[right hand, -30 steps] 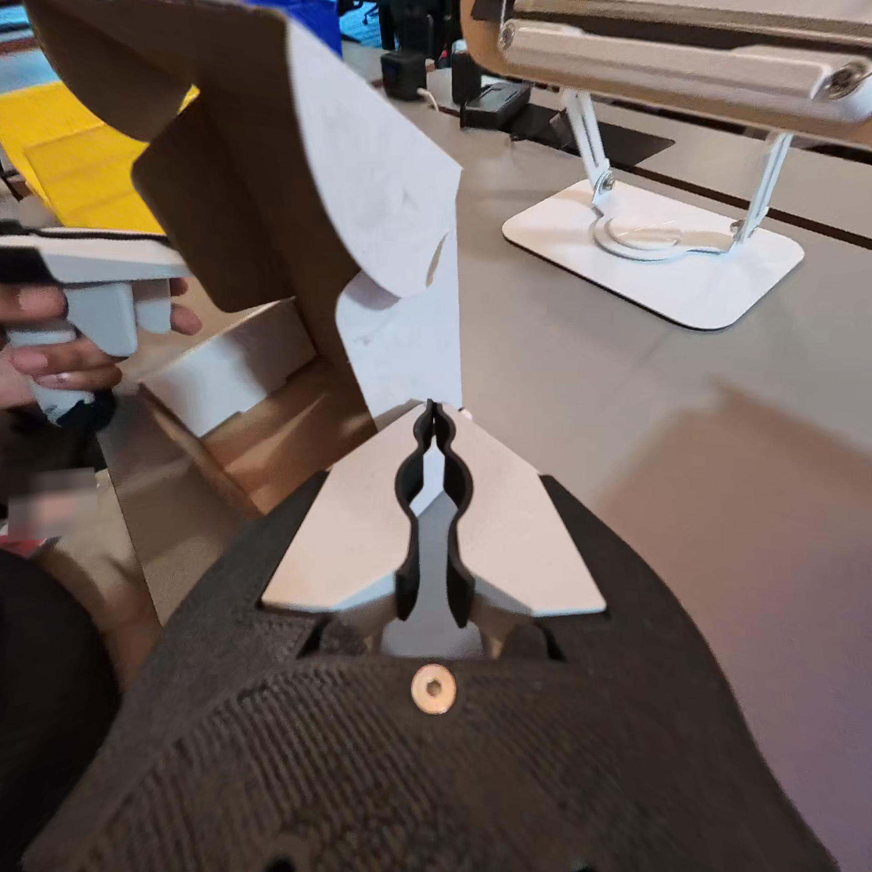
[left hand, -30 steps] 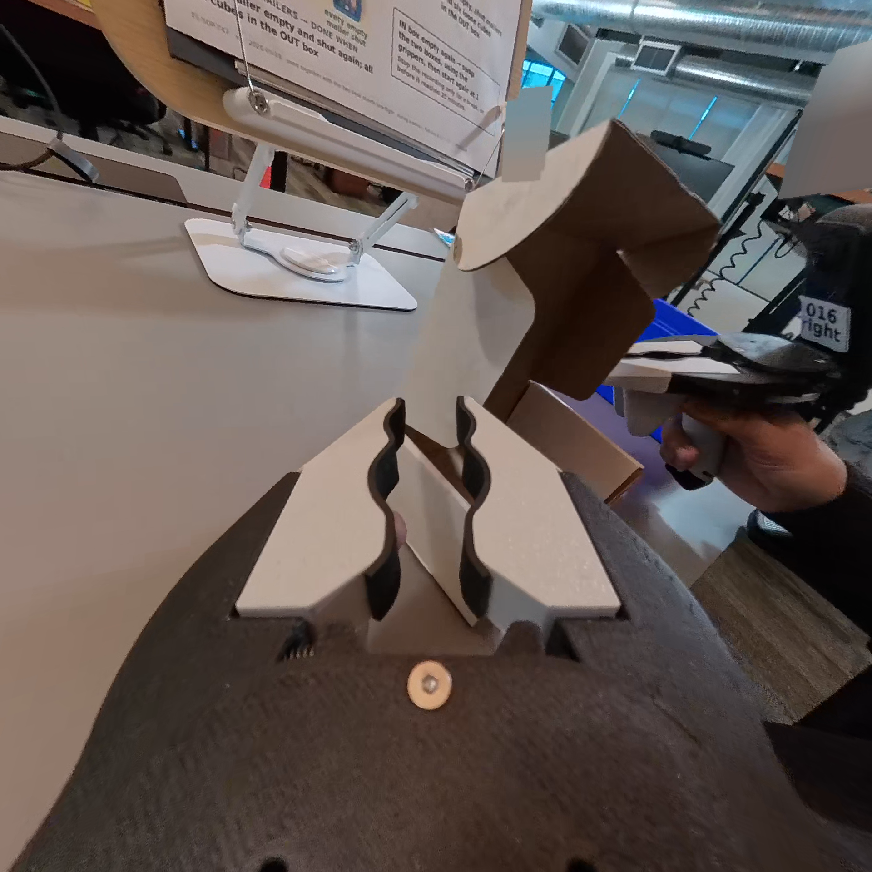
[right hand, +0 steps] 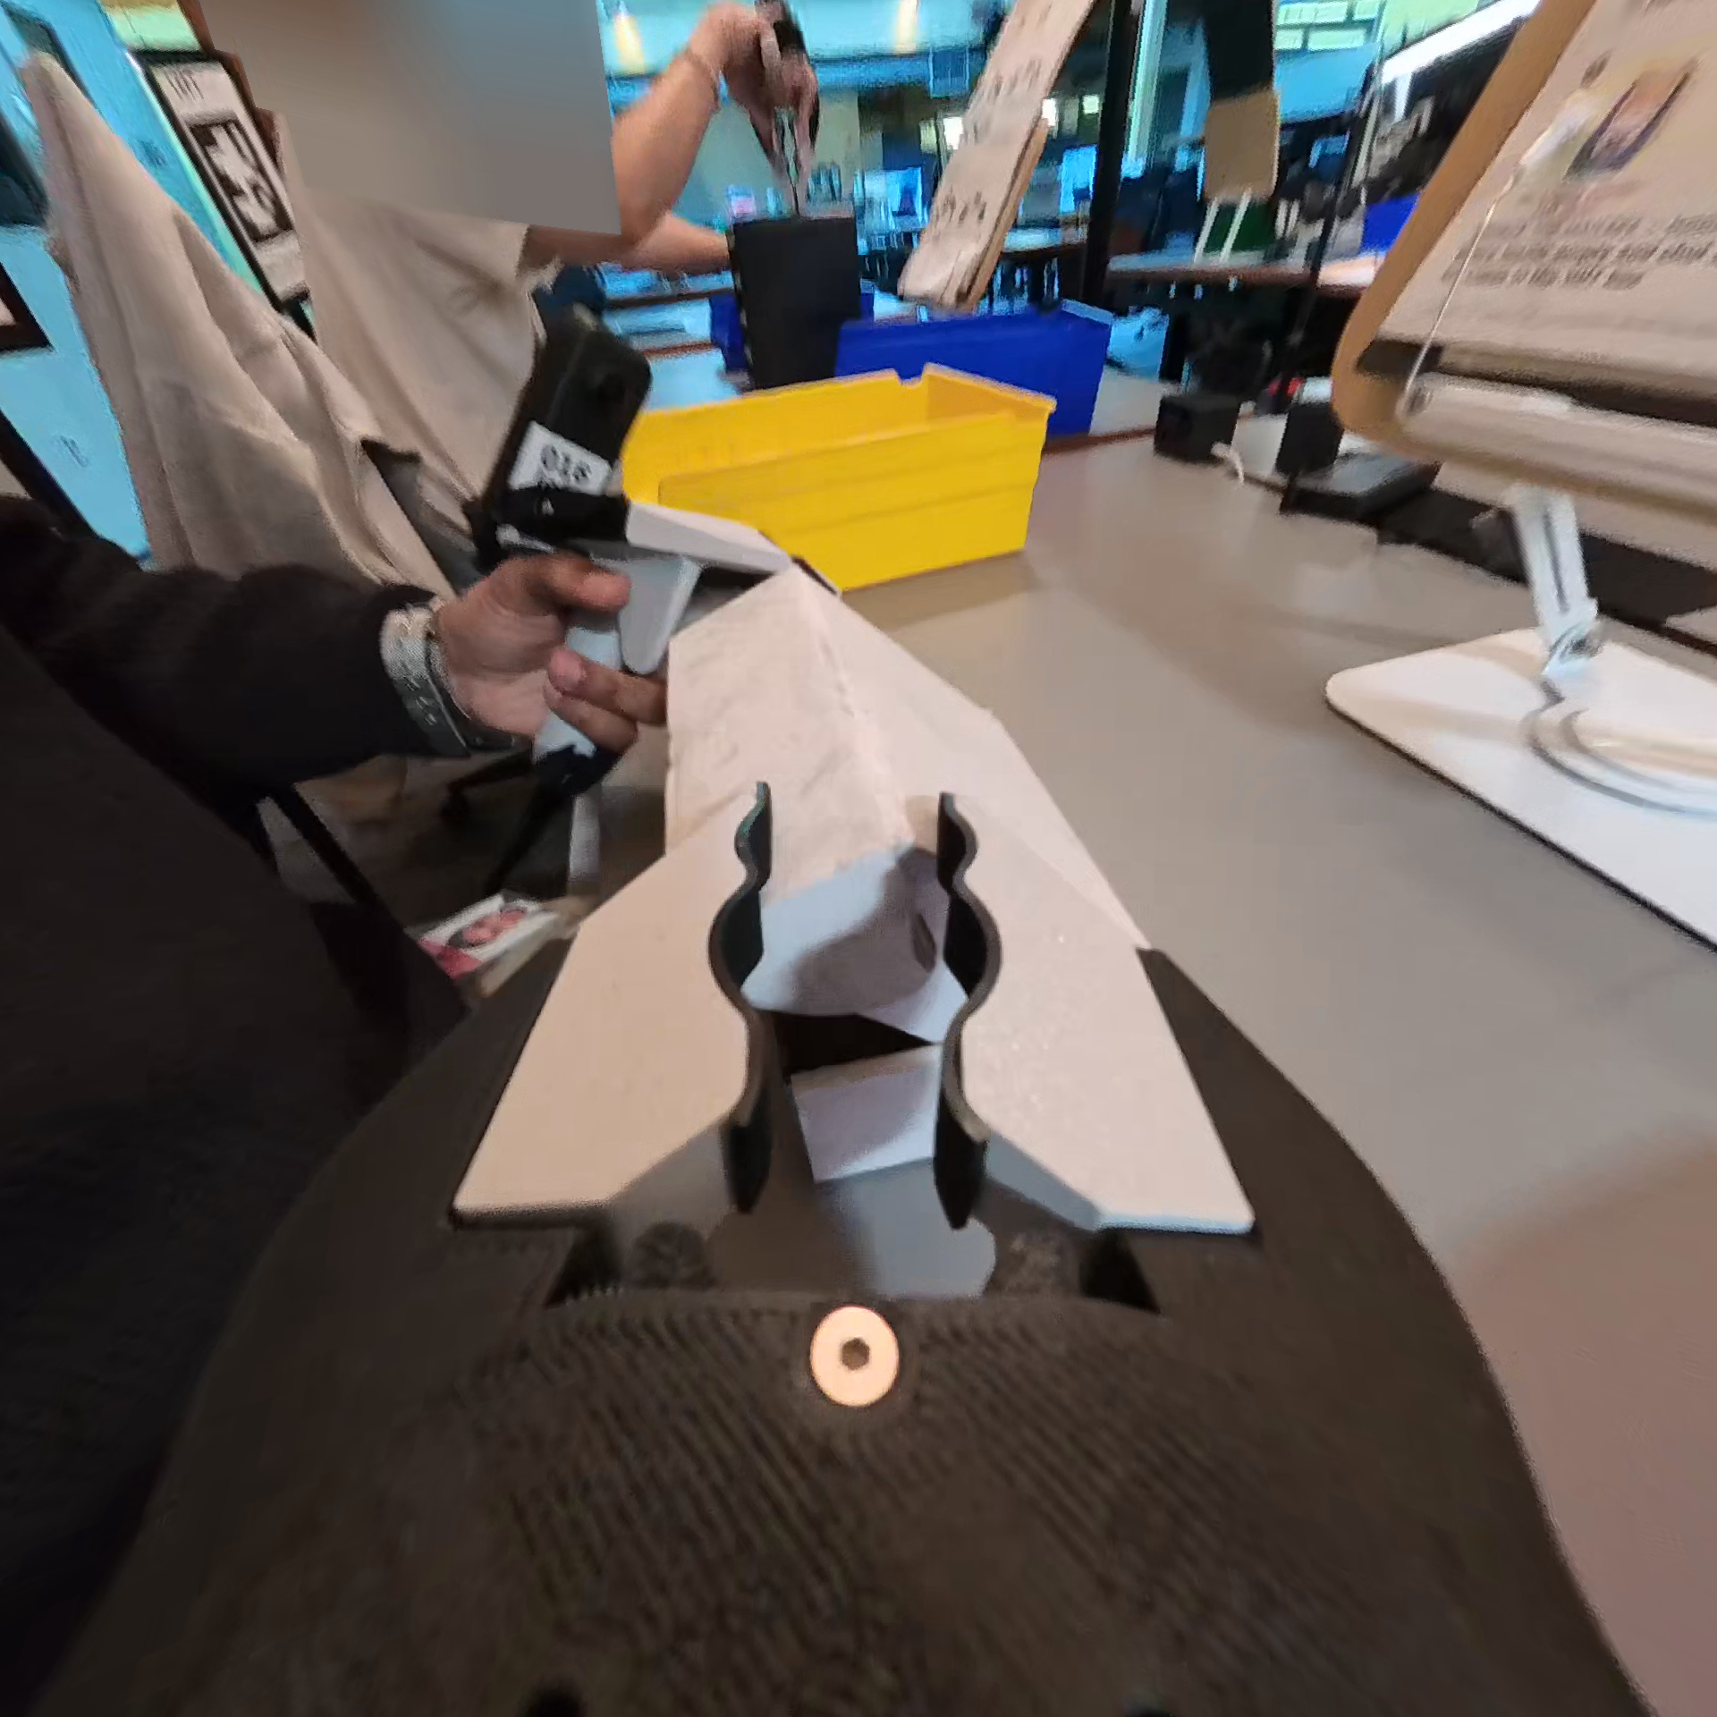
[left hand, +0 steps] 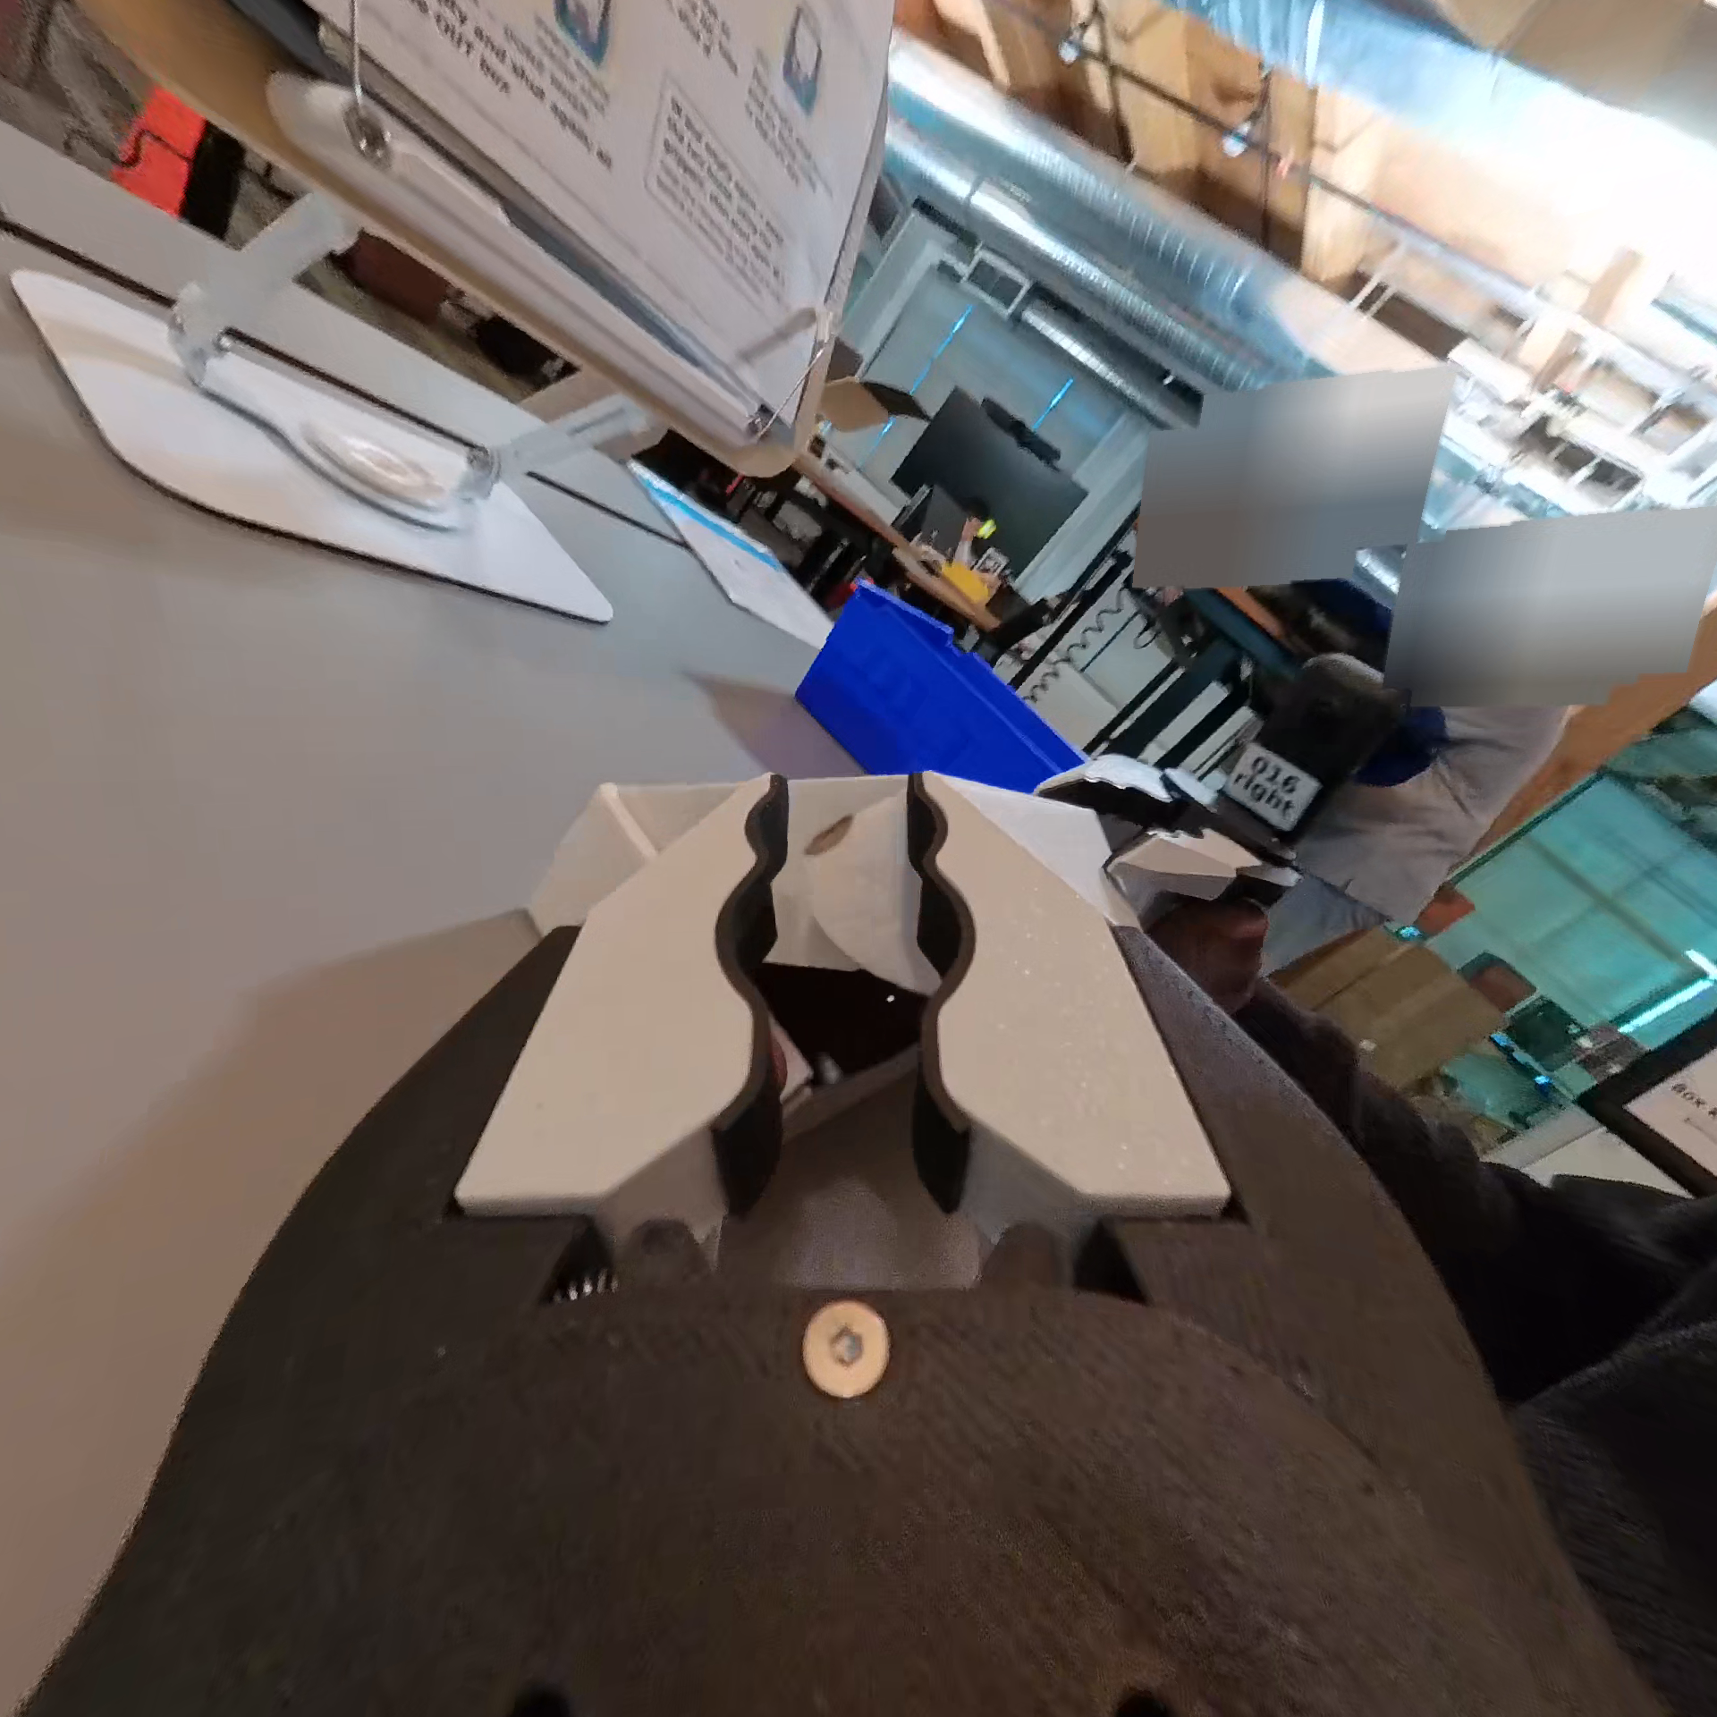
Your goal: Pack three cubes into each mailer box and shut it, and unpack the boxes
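Yellow bin (right hand: pixel 836 465), stand base (right hand: pixel 1487 725) flank bare table (right hand: pixel 1208 836) strip.

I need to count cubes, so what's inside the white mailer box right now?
Nothing can be seen inside. The white mailer box has its lid folded down over the top, hiding the interior and any cubes.

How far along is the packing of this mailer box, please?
Done: the lid of the white mailer box is folded down. In hand: left gripper and right gripper, jaws open, straddle its ends. Remaining: likely tucking it shut; no cubes visible, contents unknown.
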Action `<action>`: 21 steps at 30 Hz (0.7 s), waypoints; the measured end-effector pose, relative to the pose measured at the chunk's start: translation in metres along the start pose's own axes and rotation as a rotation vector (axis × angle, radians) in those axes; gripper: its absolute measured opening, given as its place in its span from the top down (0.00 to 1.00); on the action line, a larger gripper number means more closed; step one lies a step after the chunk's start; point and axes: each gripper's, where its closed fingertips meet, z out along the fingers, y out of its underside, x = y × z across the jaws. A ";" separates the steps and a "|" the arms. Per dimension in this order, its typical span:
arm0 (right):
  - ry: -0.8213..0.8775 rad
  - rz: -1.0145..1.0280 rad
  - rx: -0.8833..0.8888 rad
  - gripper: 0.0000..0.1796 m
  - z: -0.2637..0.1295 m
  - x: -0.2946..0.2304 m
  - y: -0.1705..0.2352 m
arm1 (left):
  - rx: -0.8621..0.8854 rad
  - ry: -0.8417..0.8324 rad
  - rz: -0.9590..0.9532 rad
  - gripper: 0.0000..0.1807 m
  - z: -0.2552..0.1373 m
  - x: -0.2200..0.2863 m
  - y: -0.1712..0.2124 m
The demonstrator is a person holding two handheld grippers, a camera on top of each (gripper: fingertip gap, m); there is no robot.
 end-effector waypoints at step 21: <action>0.272 -0.079 -0.151 0.80 -0.022 0.002 0.027 | -0.074 -0.277 0.191 0.82 -0.013 -0.031 -0.001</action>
